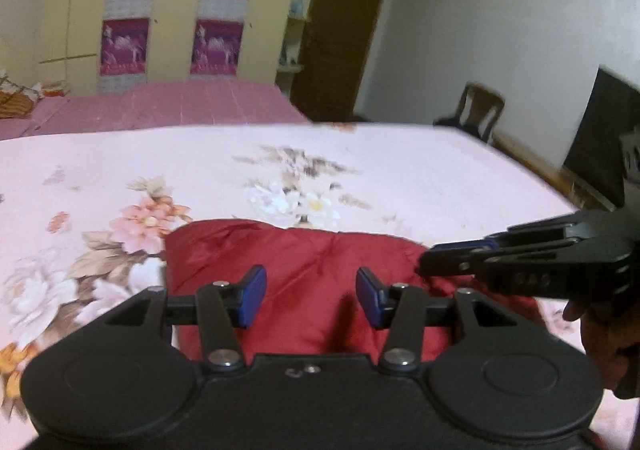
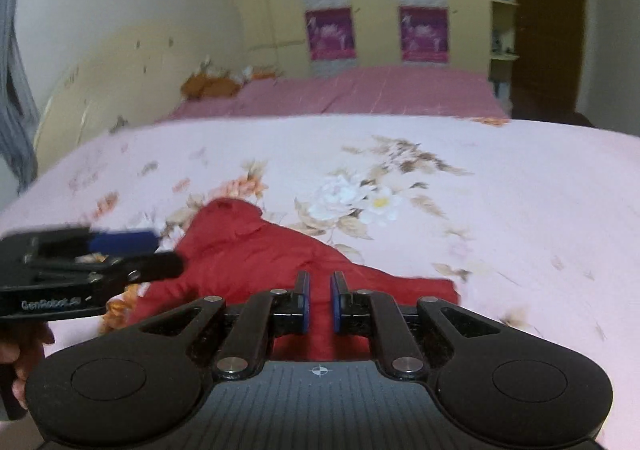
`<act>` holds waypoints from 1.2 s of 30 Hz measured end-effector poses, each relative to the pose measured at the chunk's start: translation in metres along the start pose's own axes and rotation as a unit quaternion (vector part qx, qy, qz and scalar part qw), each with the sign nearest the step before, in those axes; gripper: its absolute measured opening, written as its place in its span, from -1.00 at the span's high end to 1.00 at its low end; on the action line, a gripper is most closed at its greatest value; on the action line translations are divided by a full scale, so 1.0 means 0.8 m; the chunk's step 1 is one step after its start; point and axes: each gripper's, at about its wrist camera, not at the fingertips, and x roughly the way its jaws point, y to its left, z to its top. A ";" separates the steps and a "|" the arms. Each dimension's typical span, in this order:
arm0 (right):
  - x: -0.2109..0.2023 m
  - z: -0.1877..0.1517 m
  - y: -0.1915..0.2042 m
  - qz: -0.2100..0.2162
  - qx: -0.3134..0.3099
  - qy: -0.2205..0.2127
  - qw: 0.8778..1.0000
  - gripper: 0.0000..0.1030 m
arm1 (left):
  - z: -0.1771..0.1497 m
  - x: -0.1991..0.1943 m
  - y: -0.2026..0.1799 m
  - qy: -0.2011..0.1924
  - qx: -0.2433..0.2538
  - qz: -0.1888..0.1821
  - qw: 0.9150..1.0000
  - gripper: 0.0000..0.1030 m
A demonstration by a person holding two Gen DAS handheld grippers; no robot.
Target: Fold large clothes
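Note:
A red garment (image 1: pixel 312 250) lies bunched in a rough folded heap on the pink floral bed sheet (image 1: pixel 420 169), near the bed's front edge. My left gripper (image 1: pixel 311 296) hovers over its near side, open, with nothing between the blue pads (image 1: pixel 252 296). My right gripper (image 1: pixel 424 268) reaches in from the right at the garment's right edge, its fingers together. In the right wrist view the right gripper (image 2: pixel 321 302) is shut but for a thin slit, holding nothing, above the red garment (image 2: pixel 256 254). The left gripper (image 2: pixel 160 252) comes in from the left there.
A second bed with a pink cover (image 1: pixel 180 105) lies beyond. Behind it are a yellow wardrobe with purple posters (image 1: pixel 224 9) and a brown door (image 1: pixel 340 29). A chair (image 1: pixel 478 109) and a dark screen (image 1: pixel 600 137) stand at the right. A hand (image 1: pixel 600 338) holds the right gripper.

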 end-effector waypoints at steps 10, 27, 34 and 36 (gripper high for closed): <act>0.074 -0.037 -0.056 -0.021 0.035 0.048 0.998 0.82 | 0.000 0.098 -0.011 0.071 0.014 -0.005 0.997 0.08; -0.027 -0.081 -0.054 -0.038 0.040 0.024 0.998 0.81 | -0.053 -0.007 -0.030 0.055 0.016 -0.005 0.998 0.04; -0.038 -0.074 -0.052 -0.076 0.044 0.031 0.996 0.81 | -0.050 -0.046 -0.042 0.039 0.009 0.000 0.999 0.09; -0.075 -0.071 -0.038 -0.058 0.043 0.005 0.997 0.81 | -0.055 -0.075 -0.049 0.030 0.005 -0.012 0.999 0.09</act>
